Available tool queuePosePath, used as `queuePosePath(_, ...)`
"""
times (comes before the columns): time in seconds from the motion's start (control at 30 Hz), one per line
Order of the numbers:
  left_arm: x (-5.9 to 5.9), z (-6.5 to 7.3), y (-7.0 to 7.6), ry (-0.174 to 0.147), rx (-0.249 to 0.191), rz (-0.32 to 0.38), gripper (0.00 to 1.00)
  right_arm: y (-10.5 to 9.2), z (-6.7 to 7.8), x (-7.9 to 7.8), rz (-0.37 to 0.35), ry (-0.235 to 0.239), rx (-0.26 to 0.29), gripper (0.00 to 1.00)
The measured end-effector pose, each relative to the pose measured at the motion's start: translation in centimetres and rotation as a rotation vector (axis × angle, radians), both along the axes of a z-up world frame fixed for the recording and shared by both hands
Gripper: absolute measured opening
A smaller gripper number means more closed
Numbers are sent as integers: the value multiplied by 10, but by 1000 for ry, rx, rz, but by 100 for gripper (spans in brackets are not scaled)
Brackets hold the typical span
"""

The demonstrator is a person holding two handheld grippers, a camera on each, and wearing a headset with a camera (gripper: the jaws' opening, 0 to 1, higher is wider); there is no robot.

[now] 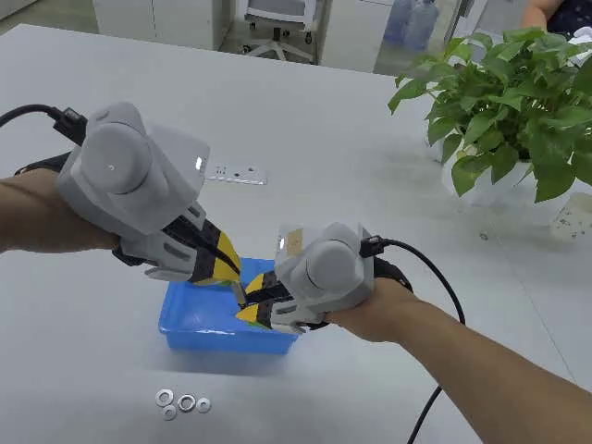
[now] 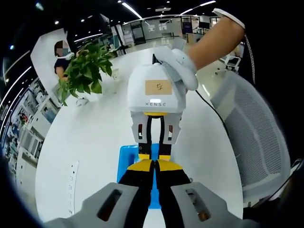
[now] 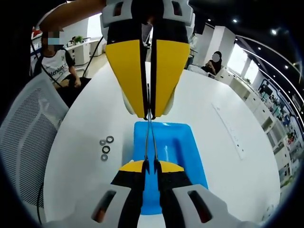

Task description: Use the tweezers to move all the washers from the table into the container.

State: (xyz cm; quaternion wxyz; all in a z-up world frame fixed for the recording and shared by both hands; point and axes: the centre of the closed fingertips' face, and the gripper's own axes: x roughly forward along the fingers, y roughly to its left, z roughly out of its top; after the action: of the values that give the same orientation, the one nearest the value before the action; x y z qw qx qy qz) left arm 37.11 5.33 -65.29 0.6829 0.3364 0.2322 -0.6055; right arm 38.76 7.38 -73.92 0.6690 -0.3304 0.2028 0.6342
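Thin metal tweezers (image 3: 147, 137) span between the two grippers above the blue container (image 1: 199, 335). My left gripper (image 1: 231, 274) comes in from the left with its yellow jaws shut on the tweezers' far end (image 3: 149, 114). Facing it from the right, my right gripper (image 1: 248, 311) is shut on the tweezers' near end (image 3: 149, 167). In the left gripper view, my own jaw tips (image 2: 154, 165) meet the right gripper (image 2: 153, 156) nose to nose over the container (image 2: 124, 164). Several small steel washers (image 1: 182, 402) lie on the white table in front of the container, also seen beside it (image 3: 105, 148).
A leafy plant in a white pot (image 1: 504, 102) stands at the table's far right. A white power strip (image 1: 236, 173) lies flat behind the grippers. A black cable (image 1: 435, 277) trails from the right gripper. A mesh chair (image 3: 28, 133) stands beside the table, with people seated beyond.
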Motion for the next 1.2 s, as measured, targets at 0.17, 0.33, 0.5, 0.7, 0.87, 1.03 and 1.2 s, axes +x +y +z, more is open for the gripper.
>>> queuePosePath(0.17,-10,2,3,-4,16,-2,6,4,2,-12,4,-4,8,11)
queuePosePath(0.33,-21,3,6,1,24,-2,6,6,3,-21,12,-5,11,11)
queuePosePath(0.5,-32,0,7,8,28,-2,6,8,1,-33,19,0,9,11)
queuePosePath(0.7,-45,-6,9,23,34,2,6,11,-6,-47,31,13,5,11)
queuePosePath(0.87,-54,-13,10,38,39,3,6,14,-12,-56,42,25,3,11)
queuePosePath(1.03,-60,-19,13,53,46,7,6,17,-20,-65,48,42,7,11)
queuePosePath(1.2,-65,-27,14,68,53,9,6,19,-27,-71,50,60,8,12)
